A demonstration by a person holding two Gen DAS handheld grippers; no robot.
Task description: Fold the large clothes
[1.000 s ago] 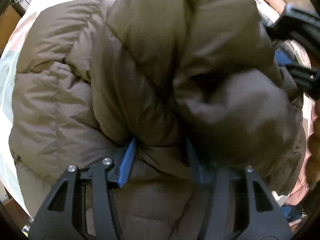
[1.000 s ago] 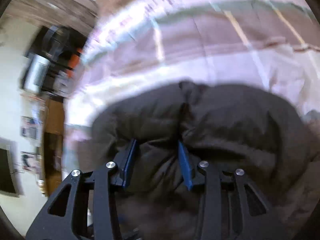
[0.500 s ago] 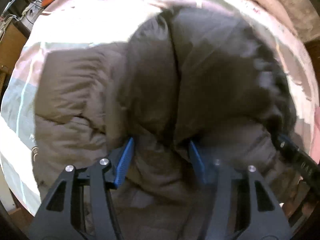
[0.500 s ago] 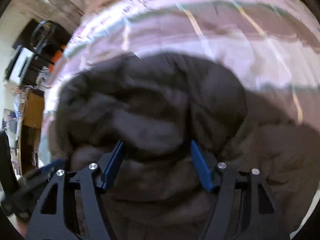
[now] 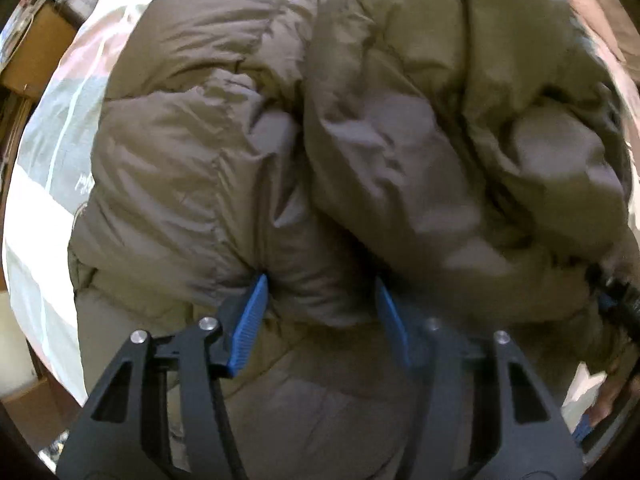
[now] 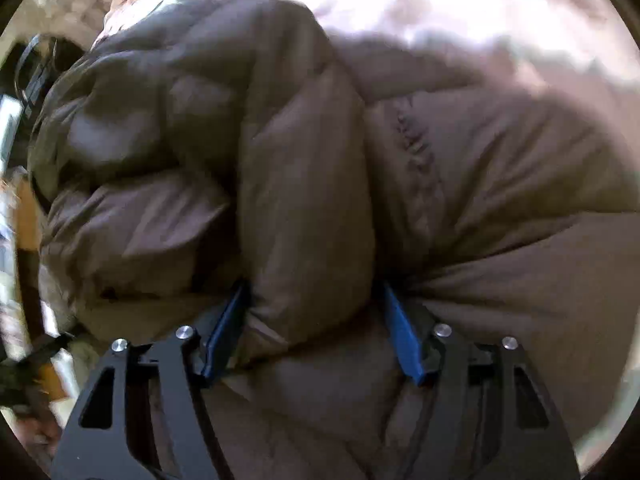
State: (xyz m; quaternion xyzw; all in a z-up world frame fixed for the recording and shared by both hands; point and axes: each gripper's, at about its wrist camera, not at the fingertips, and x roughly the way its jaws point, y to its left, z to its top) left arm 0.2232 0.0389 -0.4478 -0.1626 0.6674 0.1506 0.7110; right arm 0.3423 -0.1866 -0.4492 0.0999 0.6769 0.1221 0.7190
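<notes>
A bulky olive-brown puffer jacket (image 5: pixel 360 140) fills the left wrist view, bunched and folded over itself on a bed. My left gripper (image 5: pixel 320 288) is shut on a thick roll of the jacket, its blue pads pressed into the padding on both sides. In the right wrist view the same jacket (image 6: pixel 280 140) fills the frame. My right gripper (image 6: pixel 316 292) is shut on another thick fold of it. The right gripper's black frame (image 5: pixel 616 304) shows at the right edge of the left wrist view.
A pale pink and white striped bed sheet (image 5: pixel 52 128) lies under the jacket, and it shows at the top of the right wrist view (image 6: pixel 460 4). Cardboard boxes (image 5: pixel 32 48) stand beside the bed on the left. Dark furniture and clutter (image 6: pixel 24 80) sit off the bed's left side.
Both grippers have carried the jacket across the bed, and its bulk has rolled over on itself. Both kept their grip on the padding throughout.
</notes>
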